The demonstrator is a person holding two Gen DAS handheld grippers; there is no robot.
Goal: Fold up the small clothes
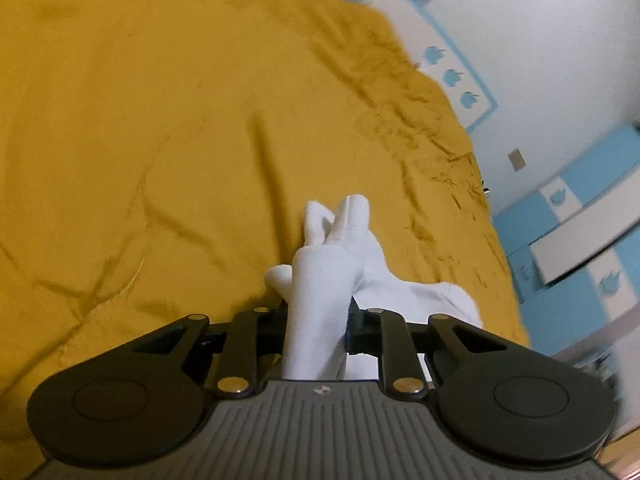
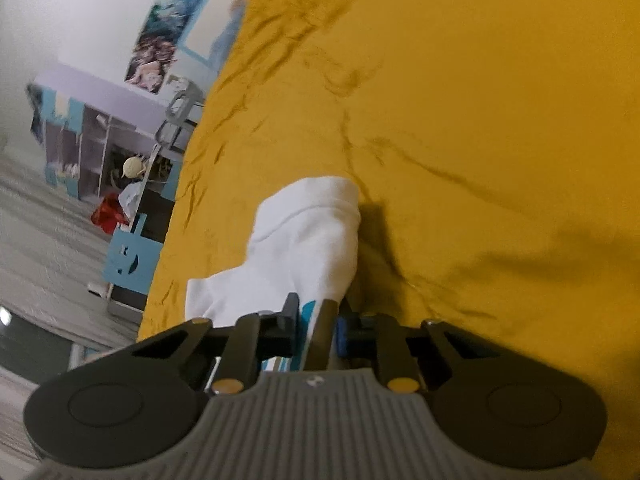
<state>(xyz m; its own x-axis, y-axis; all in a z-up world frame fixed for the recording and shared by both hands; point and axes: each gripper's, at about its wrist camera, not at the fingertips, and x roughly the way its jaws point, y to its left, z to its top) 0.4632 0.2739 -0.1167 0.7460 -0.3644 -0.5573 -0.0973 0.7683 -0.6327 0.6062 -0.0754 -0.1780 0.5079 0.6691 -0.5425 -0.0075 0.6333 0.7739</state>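
Already pinched at both ends, a pair of white socks (image 1: 336,256) sits on a mustard-yellow bedspread (image 1: 160,120) as the fold gets under way. The left gripper (image 1: 316,320) is clamped on a bunched length of white knit that runs up between its jaws, with two rounded sock ends crossing just beyond the fingertips and resting on the cover. The right gripper (image 2: 316,320) is closed on white fabric as well, where a teal-blue marking shows between its jaws; the rest of that piece, a broad cuff-like fold (image 2: 312,216), lies ahead of it on the bedspread (image 2: 480,120), near the mattress edge.

Both tools point forward and downward at the bed, set low over the cover, and each view is tilted as though the wrist is rolled. Whether the two grips are on one sock or on two cannot be told from these views.

The step in hand appears to be the grasp that starts a fold. The next move likely calls for lifting the held ends clear together, keeping the knit taut between the grips, and laying one end over the other without dragging the loose bedspread along.

A shelf unit (image 2: 92,148) and a wall border (image 1: 460,76) frame the scene.
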